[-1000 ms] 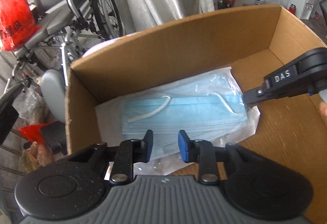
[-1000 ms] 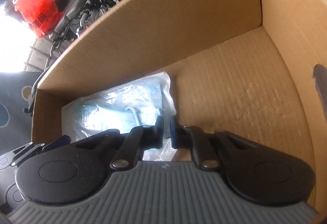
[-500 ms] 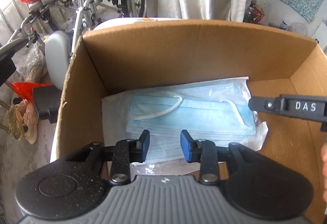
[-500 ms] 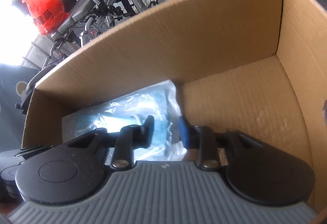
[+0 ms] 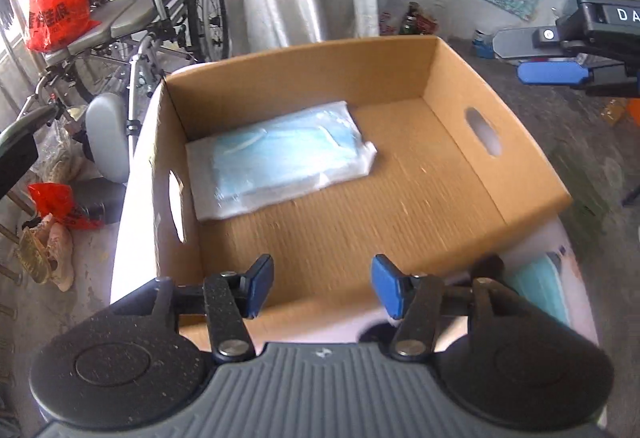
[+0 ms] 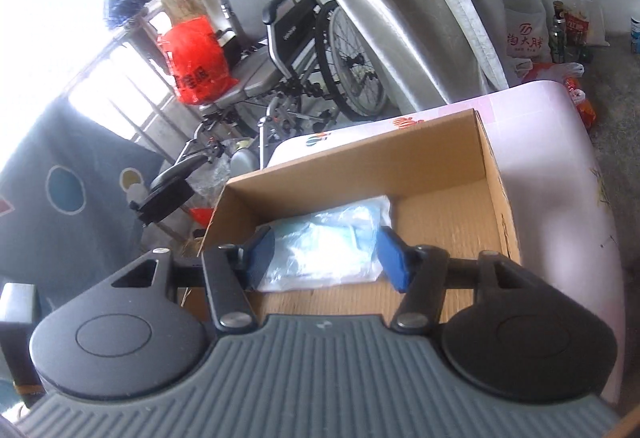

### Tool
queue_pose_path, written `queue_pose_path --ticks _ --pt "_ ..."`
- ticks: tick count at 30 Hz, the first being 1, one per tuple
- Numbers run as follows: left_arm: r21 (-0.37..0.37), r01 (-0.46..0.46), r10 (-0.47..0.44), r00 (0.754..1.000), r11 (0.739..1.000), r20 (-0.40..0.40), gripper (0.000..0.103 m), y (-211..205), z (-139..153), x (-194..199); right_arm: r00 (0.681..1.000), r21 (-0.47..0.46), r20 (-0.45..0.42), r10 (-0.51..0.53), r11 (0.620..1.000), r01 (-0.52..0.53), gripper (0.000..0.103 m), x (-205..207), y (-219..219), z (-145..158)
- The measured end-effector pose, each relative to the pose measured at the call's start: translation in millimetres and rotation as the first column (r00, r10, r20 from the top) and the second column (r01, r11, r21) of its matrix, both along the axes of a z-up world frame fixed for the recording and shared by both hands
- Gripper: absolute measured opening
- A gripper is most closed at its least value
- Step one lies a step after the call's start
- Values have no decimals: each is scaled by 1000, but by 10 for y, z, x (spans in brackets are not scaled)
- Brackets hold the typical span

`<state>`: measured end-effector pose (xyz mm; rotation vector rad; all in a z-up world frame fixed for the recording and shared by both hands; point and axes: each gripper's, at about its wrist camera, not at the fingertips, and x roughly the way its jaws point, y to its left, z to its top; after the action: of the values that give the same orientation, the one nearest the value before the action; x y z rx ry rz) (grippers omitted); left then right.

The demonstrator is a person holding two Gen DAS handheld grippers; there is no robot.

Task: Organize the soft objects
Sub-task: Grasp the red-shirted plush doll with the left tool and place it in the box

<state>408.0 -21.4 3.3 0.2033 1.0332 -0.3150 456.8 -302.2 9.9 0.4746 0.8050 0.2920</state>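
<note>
A clear-wrapped pack of light blue face masks (image 5: 280,162) lies flat in the far left corner of an open cardboard box (image 5: 452,106). My left gripper (image 5: 322,288) hovers over the box's near edge. Its jaws are opening with nothing between them. My right gripper (image 5: 516,58) hangs high beyond the box's right wall. In the right wrist view the same pack (image 6: 332,238) lies in the box (image 6: 360,166) well below my right gripper (image 6: 326,256), whose jaws are opening and hold nothing. A second light blue pack (image 5: 544,290) lies on the table outside the box, partly hidden.
The box stands on a pale pink table (image 6: 552,166). A wheelchair (image 5: 160,38) with a red bag (image 5: 56,2) on its seat stands behind on the left. Curtains, bottles and bags line the back wall. A dark padded chair (image 6: 52,206) is at the left.
Both grippers have risen out of the box and pulled back from the mask pack. Their jaws went from nearly shut to wide apart. The pack stays in the box's corner.
</note>
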Motion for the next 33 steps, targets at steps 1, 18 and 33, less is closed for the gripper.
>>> queue_pose_path --ticks 1,18,33 --pt "-11 22 -22 1000 1000 -7 61 0 4 -206 1000 0 -2 20 1000 -20 58 -178 -69 23" --pt "-296 60 -116 978 953 -175 92 -88 -1046 -1726 936 149 -292 194 976 -156 80 -2100 116 -1490" --pt "-402 144 -177 983 905 -48 65 -169 -1039 -1883 962 180 -163 220 965 -191 52 -2336 188 -1139"
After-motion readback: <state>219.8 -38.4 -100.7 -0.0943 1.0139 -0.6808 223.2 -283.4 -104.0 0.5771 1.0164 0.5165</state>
